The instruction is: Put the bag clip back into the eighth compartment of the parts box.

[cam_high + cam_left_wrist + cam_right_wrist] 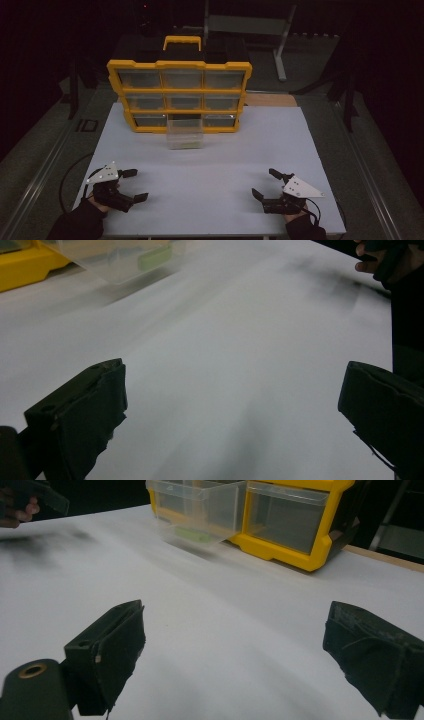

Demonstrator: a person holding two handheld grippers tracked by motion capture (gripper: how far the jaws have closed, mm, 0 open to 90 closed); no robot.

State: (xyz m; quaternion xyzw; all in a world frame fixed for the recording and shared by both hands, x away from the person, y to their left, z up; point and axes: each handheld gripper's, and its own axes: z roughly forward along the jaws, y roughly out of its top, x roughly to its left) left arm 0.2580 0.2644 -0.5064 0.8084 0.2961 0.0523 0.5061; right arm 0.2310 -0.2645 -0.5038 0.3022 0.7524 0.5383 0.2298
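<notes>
A yellow organiser [179, 95] with clear drawers stands at the far side of the white table [210, 165]. One clear drawer [185, 134] is out of the bottom middle slot and rests on the table in front of it, with something green inside [190, 534]. My left gripper [136, 185] rests near the front left corner, open and empty. My right gripper [266, 183] rests near the front right, open and empty. In the left gripper view the drawer [120, 260] lies far ahead at the top left. The organiser [285, 520] stands ahead in the right gripper view.
A black box with a yellow handle [182, 44] sits behind the organiser. A grey metal stand [250, 30] is at the back. A wooden board edge [270, 100] shows beyond the table's far right. Cables trail from both grippers off the front edge.
</notes>
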